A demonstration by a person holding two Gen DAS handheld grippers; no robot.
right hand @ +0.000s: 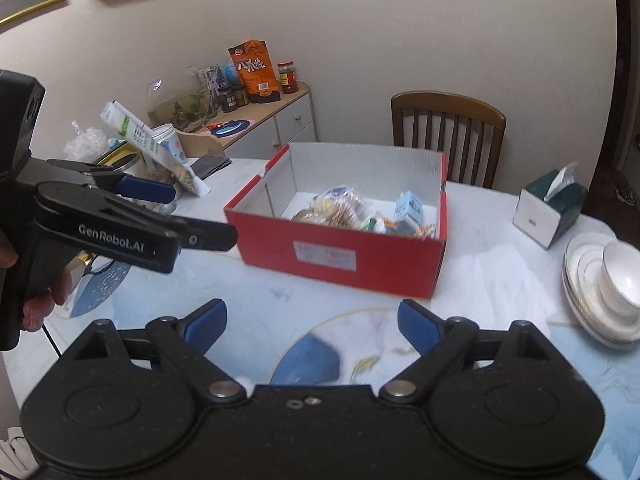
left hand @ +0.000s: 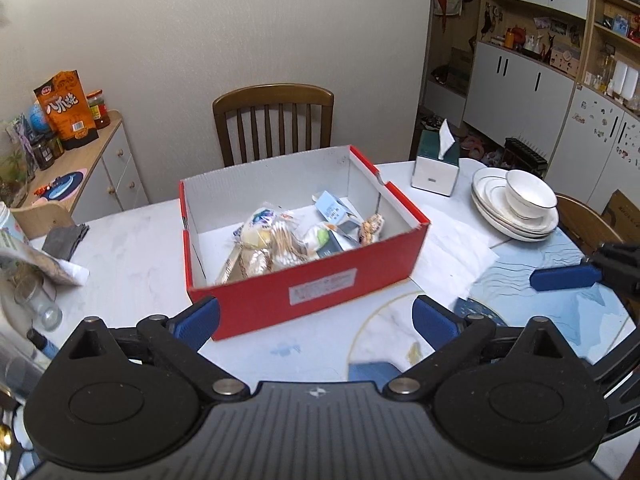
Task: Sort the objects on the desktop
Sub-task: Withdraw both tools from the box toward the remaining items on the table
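Observation:
A red cardboard box [left hand: 308, 284] with a white inside stands on the marble table; it also shows in the right wrist view [right hand: 340, 256]. Inside lie several small items: snack packets [left hand: 260, 236], a bag of cotton swabs [left hand: 286, 250] and a light blue carton [left hand: 332, 210]. My left gripper [left hand: 316, 320] is open and empty, just in front of the box's near wall. My right gripper [right hand: 312, 326] is open and empty, a little back from the box. The left gripper also shows from the side in the right wrist view [right hand: 176, 208].
A tissue box [left hand: 438, 166] and a stack of white plates with a bowl [left hand: 516, 208] stand at the right. A white paper sheet [left hand: 452, 252] lies beside the box. A dark cloth [left hand: 66, 236], a glass [left hand: 38, 304] and bags crowd the left. A wooden chair [left hand: 274, 120] stands behind.

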